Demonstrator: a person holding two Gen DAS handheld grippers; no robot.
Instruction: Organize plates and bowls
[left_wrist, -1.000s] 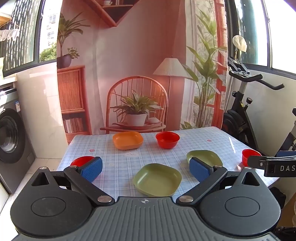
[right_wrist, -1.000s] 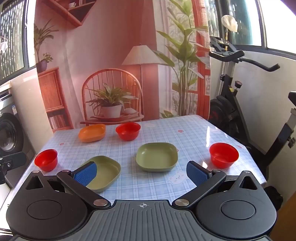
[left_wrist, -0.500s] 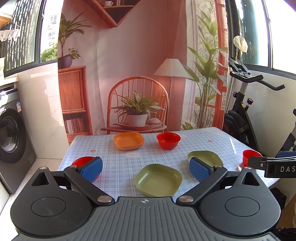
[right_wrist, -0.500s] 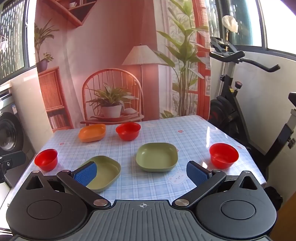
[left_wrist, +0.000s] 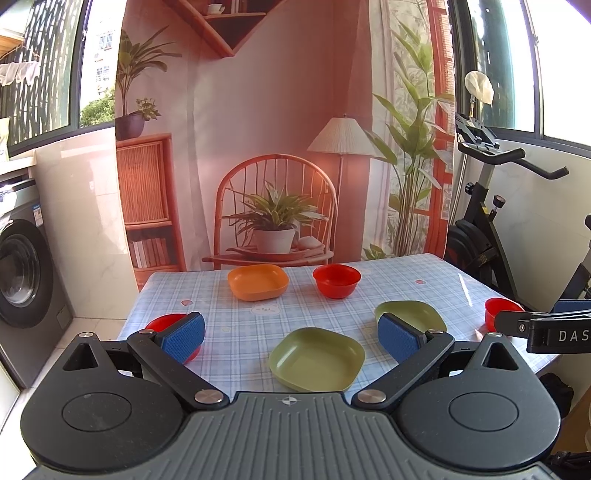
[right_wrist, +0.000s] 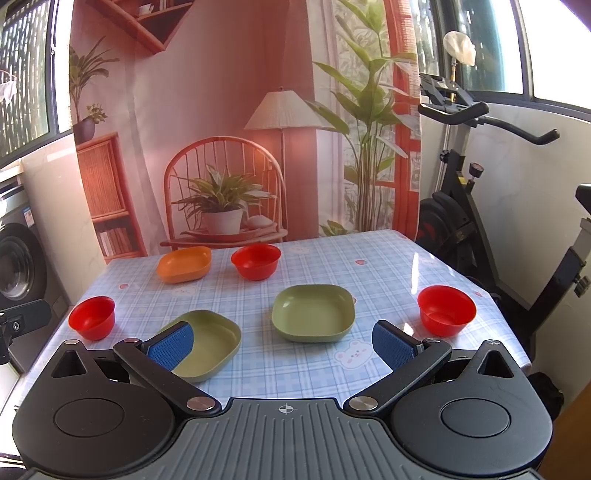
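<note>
Facing you on the checked surface (right_wrist: 369, 273): two green plates (right_wrist: 313, 312), one orange plate (right_wrist: 183, 264), three red bowls (right_wrist: 256, 261), all apart. Your left tongs (left_wrist: 291, 338) and right tongs (right_wrist: 282, 343) hang spread, holding nothing.

In the left wrist view the left blue pad (left_wrist: 183, 336) hides most of the near-left red bowl (left_wrist: 162, 322), the right pad (left_wrist: 397, 341) covers the near edge of the far green plate (left_wrist: 413, 314), and the right-edge red bowl (left_wrist: 498, 312) sits partly behind a black bar.
</note>
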